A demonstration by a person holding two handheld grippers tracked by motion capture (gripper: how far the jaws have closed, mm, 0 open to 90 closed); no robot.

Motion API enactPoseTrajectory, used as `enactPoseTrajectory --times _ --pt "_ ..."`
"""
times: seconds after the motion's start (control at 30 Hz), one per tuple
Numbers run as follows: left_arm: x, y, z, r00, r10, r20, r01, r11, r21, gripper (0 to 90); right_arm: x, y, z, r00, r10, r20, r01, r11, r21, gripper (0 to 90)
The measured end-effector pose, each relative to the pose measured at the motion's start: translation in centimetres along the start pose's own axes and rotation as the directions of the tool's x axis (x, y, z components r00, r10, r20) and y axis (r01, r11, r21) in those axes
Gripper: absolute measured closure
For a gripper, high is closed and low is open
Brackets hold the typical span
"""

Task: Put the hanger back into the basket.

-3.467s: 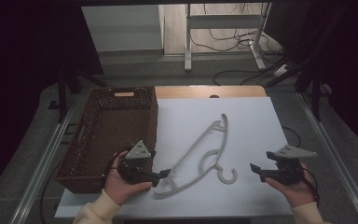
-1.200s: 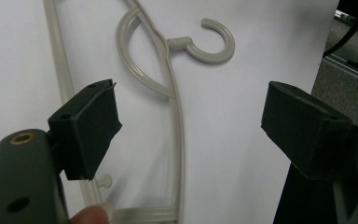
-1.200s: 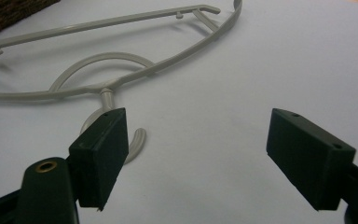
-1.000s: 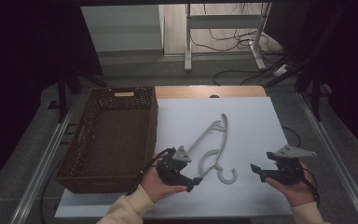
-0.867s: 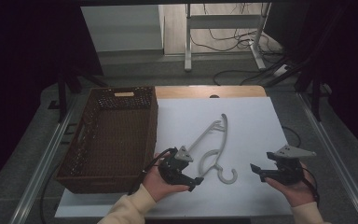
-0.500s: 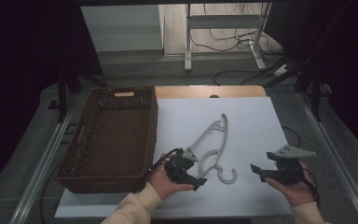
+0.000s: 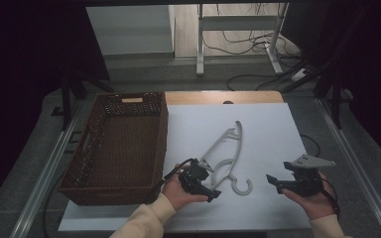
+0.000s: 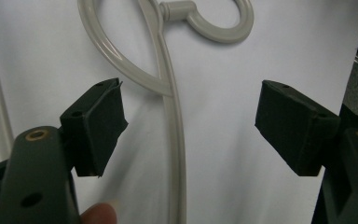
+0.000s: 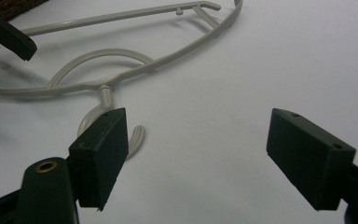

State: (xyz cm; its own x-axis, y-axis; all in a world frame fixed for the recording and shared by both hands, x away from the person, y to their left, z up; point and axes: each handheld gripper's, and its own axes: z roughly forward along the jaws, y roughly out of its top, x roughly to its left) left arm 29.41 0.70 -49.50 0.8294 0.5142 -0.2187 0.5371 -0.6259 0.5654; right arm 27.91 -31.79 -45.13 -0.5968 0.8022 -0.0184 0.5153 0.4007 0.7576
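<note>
**Left gripper straddles the hanger's arm, pads not yet on it**

The left gripper (image 7: 213, 191) stands released: in the left gripper view its two black pads (image 8: 95, 128) sit well apart, with one thin arm of the hanger (image 8: 170, 107) running up between them, touched by neither. The jaws have just been closing a little, yet a clear gap remains on both sides of the bar. The right gripper (image 7: 273, 181) is also released, its jaws wide over bare white surface, the hanger's hook just beyond its near-side jaw in the right gripper view.

Compared with three and a half seconds ago, the left hand (image 7: 178, 191) has come away from the basket's edge and moved in over the lower end of the hanger, sinking toward it through the last second. The right hand (image 7: 315, 198) has kept its place. The hanger lies where it lay.

The hanger is pale grey plastic, flat on the white mat (image 7: 268, 129), near the middle, its hook (image 7: 241, 186) toward the person and its long arms reaching away. An inner loop curves off below the hook's neck.

The brown woven basket (image 7: 121, 139) stands just to the left of the mat, close beside the left hand. Between the hanger and the right gripper, and beyond the hanger toward the table's far edge, the mat is bare.
</note>
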Motion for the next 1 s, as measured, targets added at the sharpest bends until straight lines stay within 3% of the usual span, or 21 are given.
enactPoseTrajectory --times 0.63,1.0 --pt "0.8 0.1 1.8 0.9982 -0.057 0.018 0.057 0.9973 0.046 40.9 0.0 0.0 0.0 1.0000 0.000 0.001 0.000 1.000 0.000 21.3" --pt "1.0 0.0 2.3 0.9972 -0.066 0.035 0.063 0.9961 0.062 48.4 -0.1 0.0 0.0 1.0000 0.003 0.001 -0.003 1.000 -0.002 21.2"
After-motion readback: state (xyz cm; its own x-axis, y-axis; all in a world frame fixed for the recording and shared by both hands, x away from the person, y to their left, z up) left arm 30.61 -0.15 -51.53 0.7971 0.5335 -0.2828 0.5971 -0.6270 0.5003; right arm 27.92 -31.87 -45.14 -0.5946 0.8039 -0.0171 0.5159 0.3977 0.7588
